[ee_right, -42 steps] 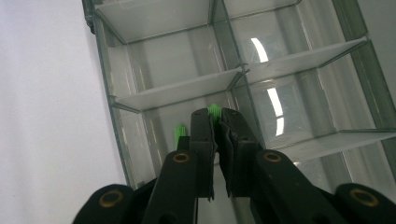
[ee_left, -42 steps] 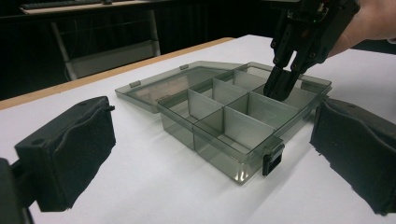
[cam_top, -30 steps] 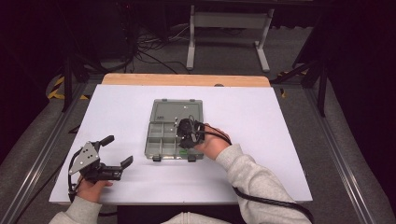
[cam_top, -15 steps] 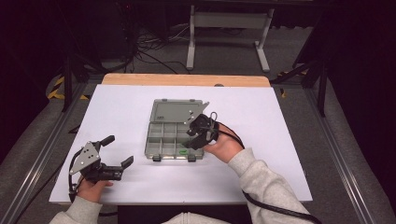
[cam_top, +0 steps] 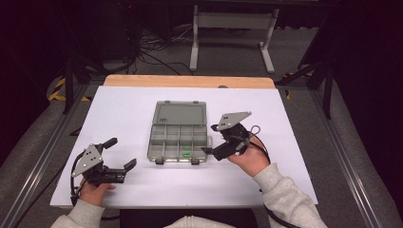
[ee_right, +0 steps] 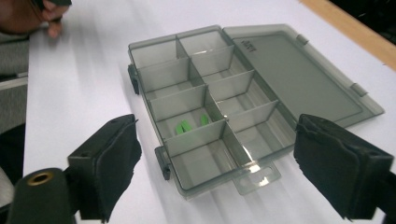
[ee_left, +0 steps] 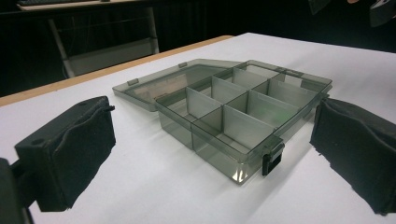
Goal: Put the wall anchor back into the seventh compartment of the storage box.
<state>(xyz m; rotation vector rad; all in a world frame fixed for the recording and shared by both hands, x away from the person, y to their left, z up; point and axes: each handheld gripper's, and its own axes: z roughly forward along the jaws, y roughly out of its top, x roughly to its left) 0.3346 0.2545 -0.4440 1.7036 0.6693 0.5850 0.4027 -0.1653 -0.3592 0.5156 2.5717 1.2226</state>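
1. Clear grey compartment box (cam_top: 179, 137) lies open mid-table on the white table top (cam_top: 119, 114), lid (cam_top: 181, 114) folded flat on the far side, latches on the near edge
2. Box has 8 cells in 2 rows; small green pieces (ee_right: 184, 126) lie in one near-row cell, 2nd from the right in the high view (cam_top: 187, 153); other cells look bare
3. Right gripper (cam_top: 212, 138) sits just right of the box, near its right near corner, held a bit above the table by the right hand (cam_top: 249, 159); jaws have just been opening & now stand wide apart w/ nothing between the pads
4. In the right gripper view both black pads (ee_right: 112, 163) flank the box end-on; green pieces lie below, well apart from the pads
5. Left gripper (cam_top: 120, 154) is at the near left of the table, well apart from the box, left hand (cam_top: 92, 189) at the near table edge; jaws apart, nothing held
6. In the left gripper view the pads (ee_left: 74, 149) frame the box from its latch side; latch clip (ee_left: 272, 158) hangs at the near corner
7. Wooden strip (cam_top: 190, 81) runs along the far table edge; metal stand (cam_top: 230, 21) & cables on the floor beyond
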